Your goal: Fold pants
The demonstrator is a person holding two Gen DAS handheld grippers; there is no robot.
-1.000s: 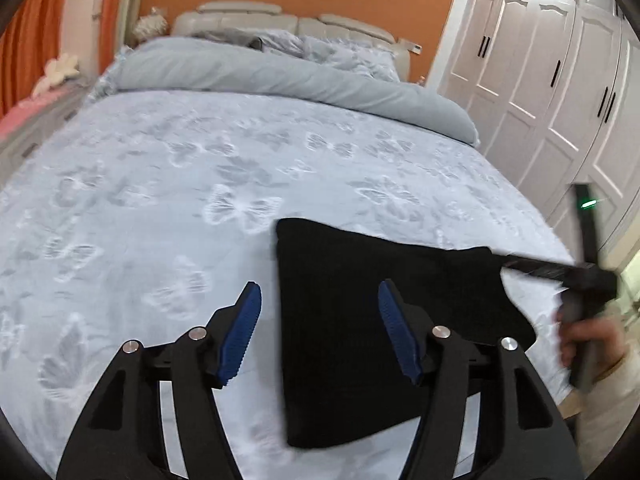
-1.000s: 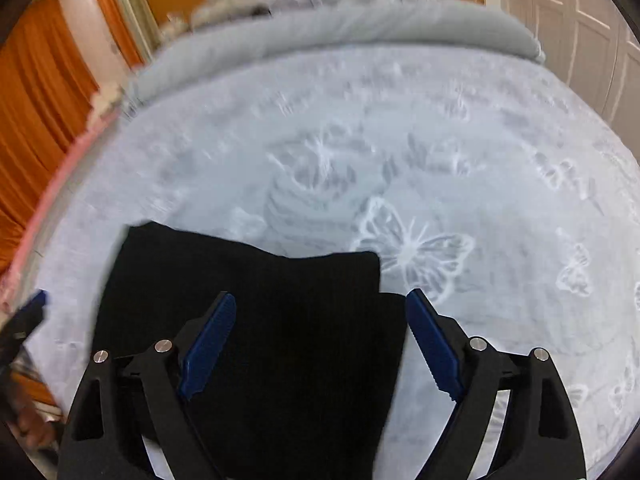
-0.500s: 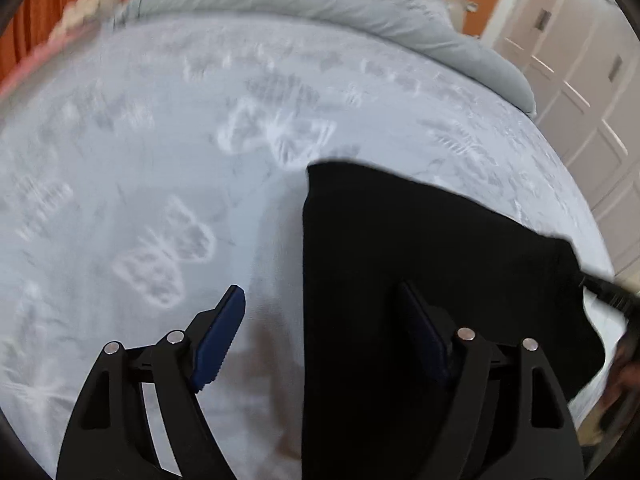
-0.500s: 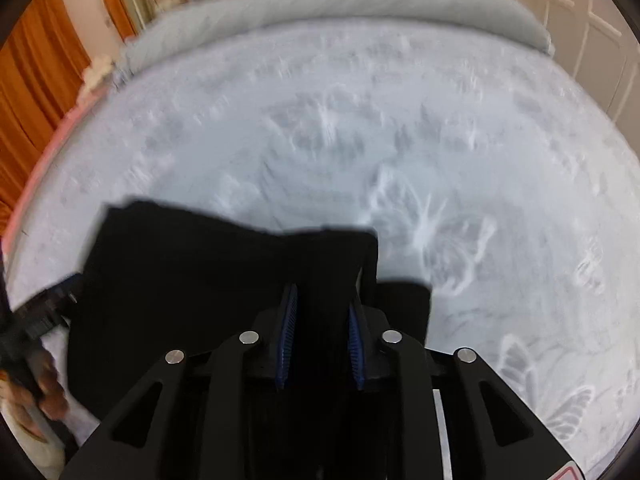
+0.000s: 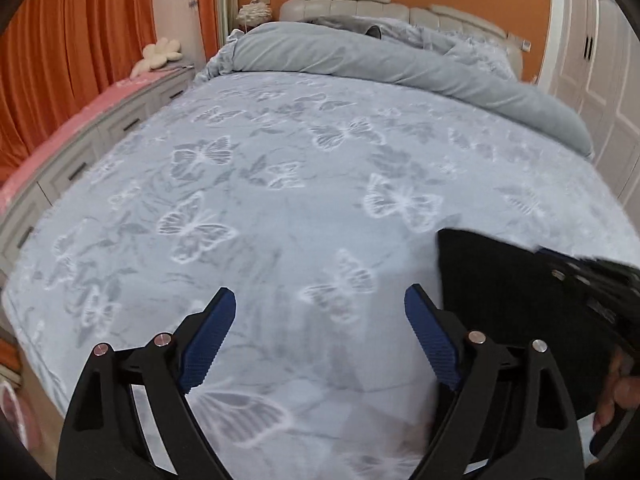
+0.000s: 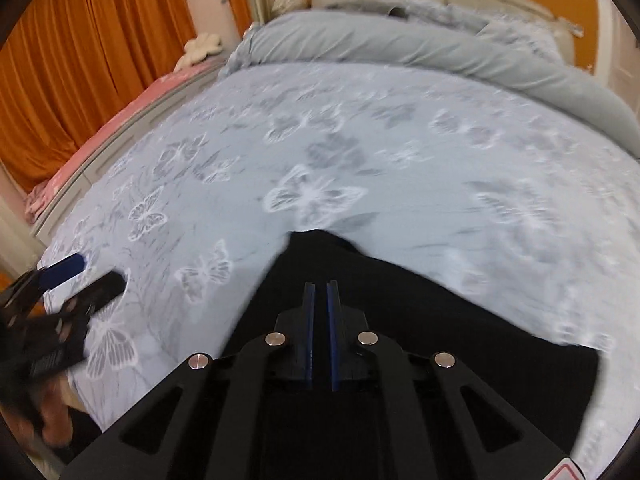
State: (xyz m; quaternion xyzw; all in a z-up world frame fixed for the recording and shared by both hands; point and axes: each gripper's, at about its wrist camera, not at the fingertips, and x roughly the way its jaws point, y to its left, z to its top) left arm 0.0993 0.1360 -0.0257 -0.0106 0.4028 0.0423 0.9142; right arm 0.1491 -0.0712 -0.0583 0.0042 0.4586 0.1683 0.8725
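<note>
The black pants (image 5: 500, 280) lie folded near the bed's front right edge. In the right wrist view the pants (image 6: 440, 300) rise to a peak around my right gripper (image 6: 320, 286), which is shut on the fabric. My left gripper (image 5: 320, 296) hangs over bare bedspread just left of the pants; its jaws are opening and nothing is between them. From the left wrist view, the right gripper (image 5: 560, 268) lies on the pants at the far right. At the left edge of the right wrist view, the left gripper (image 6: 100, 270) is apart from the pants.
The pale blue butterfly bedspread (image 5: 280, 184) covers the bed. A grey duvet (image 5: 400, 64) is rolled up at the headboard. Orange curtains (image 5: 72, 48) and a pink-topped drawer unit (image 5: 100, 120) stand left, white wardrobes (image 5: 600, 60) right. A hand (image 5: 616, 392) holds the right gripper.
My right gripper has shut on the pants and drawn the fabric up into a peak. My left gripper has opened wider and swung left, off the pants onto bare bedspread.
</note>
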